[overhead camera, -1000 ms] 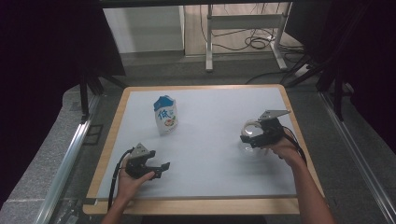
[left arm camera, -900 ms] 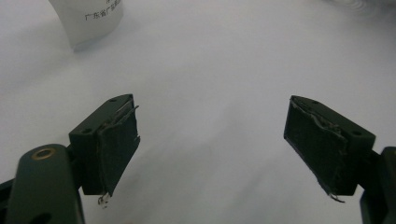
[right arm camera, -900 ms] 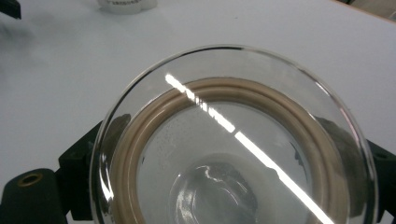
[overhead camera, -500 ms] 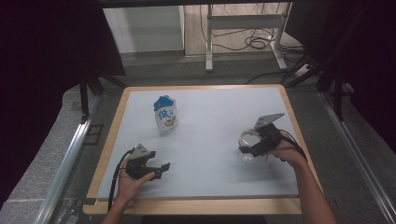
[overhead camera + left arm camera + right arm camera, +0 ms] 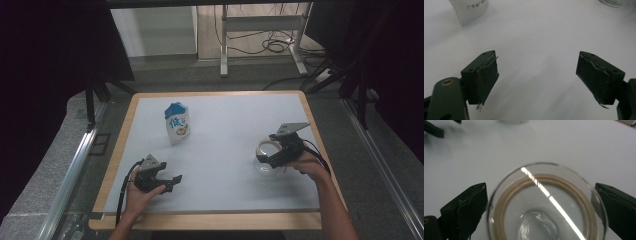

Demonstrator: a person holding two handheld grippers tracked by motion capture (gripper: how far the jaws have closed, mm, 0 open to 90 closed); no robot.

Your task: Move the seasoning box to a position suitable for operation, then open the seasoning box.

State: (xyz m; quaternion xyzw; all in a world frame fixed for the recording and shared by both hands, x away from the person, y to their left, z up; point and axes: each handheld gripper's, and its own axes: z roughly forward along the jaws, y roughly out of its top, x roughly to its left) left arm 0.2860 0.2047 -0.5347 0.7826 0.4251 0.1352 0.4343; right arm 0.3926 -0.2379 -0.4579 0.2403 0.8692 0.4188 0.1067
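A clear glass vessel (image 5: pixel 266 151) with a beige ring inside its rim stands on the white tabletop (image 5: pixel 225 165) at the right. My right gripper (image 5: pixel 264 160) is open; its jaws stand on either side of the glass (image 5: pixel 544 207), close against its wall. At the front left my left gripper (image 5: pixel 174 183) rests low on the table, open (image 5: pixel 537 75), nothing between its pads. A small white and blue carton (image 5: pixel 177 123) stands upright at the back left; its base (image 5: pixel 469 10) lies ahead of the left jaws.
The table has a wooden rim (image 5: pixel 210 220). A metal rail (image 5: pixel 70 175) runs along the left side. Beyond the far edge are a stand's legs and cables on the floor (image 5: pixel 270 45). Bare white surface lies between the two grippers.
The right gripper has sunk a little toward the near edge, settling around the glass. The left gripper and the carton have stayed put.
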